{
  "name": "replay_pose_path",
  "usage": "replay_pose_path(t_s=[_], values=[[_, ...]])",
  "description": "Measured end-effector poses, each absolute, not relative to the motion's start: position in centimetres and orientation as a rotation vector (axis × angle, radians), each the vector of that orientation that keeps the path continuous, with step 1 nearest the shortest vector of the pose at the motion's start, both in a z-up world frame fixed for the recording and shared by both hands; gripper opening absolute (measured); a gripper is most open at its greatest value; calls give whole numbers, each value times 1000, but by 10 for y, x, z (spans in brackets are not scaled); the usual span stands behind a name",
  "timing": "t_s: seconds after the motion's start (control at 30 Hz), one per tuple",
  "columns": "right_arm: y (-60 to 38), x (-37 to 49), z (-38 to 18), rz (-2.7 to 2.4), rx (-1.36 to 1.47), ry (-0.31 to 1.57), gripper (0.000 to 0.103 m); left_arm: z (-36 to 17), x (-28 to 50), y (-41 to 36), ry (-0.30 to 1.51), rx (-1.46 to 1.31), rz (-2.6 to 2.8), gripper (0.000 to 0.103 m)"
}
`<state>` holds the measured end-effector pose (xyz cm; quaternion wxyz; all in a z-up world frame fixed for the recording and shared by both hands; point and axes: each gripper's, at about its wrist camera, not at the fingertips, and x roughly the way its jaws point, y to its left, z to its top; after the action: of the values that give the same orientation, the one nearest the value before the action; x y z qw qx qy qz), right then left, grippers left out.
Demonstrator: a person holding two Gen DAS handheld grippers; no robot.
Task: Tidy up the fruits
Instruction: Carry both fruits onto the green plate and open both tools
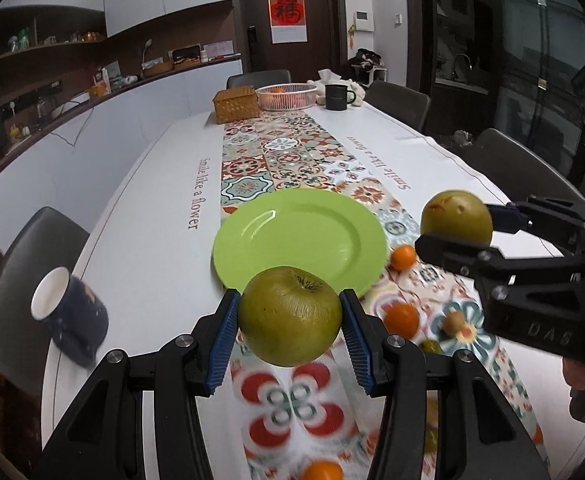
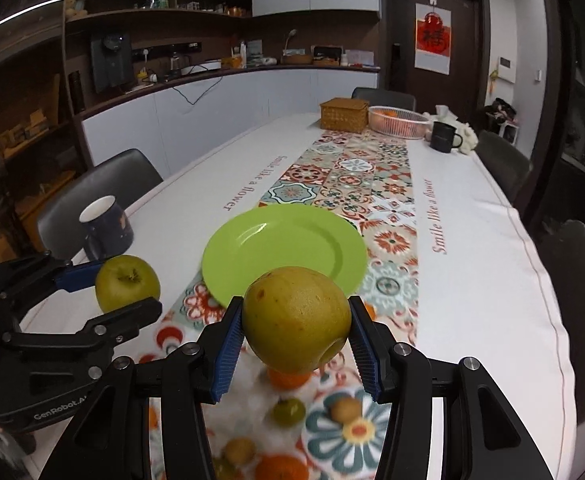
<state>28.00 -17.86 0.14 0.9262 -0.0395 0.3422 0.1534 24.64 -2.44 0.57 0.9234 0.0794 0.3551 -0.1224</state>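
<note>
In the left wrist view my left gripper (image 1: 290, 320) is shut on a green apple (image 1: 290, 316), stem up, held above the near edge of a lime-green plate (image 1: 298, 240). To the right, my right gripper (image 1: 458, 232) is shut on a yellower apple (image 1: 456, 216). The right wrist view shows that yellow apple (image 2: 296, 320) pinched between blue pads (image 2: 228, 352) of the right gripper (image 2: 296, 332), just short of the plate (image 2: 284, 252). My left gripper (image 2: 126, 290) holds the green apple (image 2: 127, 283) at the left. Both apples are off the table.
Oranges (image 1: 402, 318) and small green and brown fruits (image 2: 289, 412) lie on the patterned runner below the grippers. A dark blue mug (image 1: 68, 320) stands at the left. A wicker box (image 1: 236, 104), a wire basket (image 1: 286, 96) and a black mug (image 1: 338, 97) are at the far end.
</note>
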Motion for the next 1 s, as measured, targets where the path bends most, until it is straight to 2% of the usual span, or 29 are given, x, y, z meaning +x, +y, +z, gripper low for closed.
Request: replay_pose_path(t_s=[0.37, 0.73, 0.87, 0.9, 0.93, 1.0], values=[[-166, 364, -47, 365, -74, 851, 51, -34, 324, -20, 855, 144, -274, 50], [-159, 392, -77, 379, -96, 931, 51, -70, 355, -21, 971, 107, -285, 50], [-162, 395, -79, 381, -74, 923, 52, -61, 351, -18, 934, 114, -253, 59], [-163, 394, -76, 374, -73, 912, 54, -58, 350, -17, 927, 115, -246, 63], [-164, 392, -74, 362, -75, 904, 60, -55, 348, -15, 921, 116, -236, 65], [-169, 384, -65, 350, -62, 874, 63, -49, 340, -11, 908, 111, -217, 65]])
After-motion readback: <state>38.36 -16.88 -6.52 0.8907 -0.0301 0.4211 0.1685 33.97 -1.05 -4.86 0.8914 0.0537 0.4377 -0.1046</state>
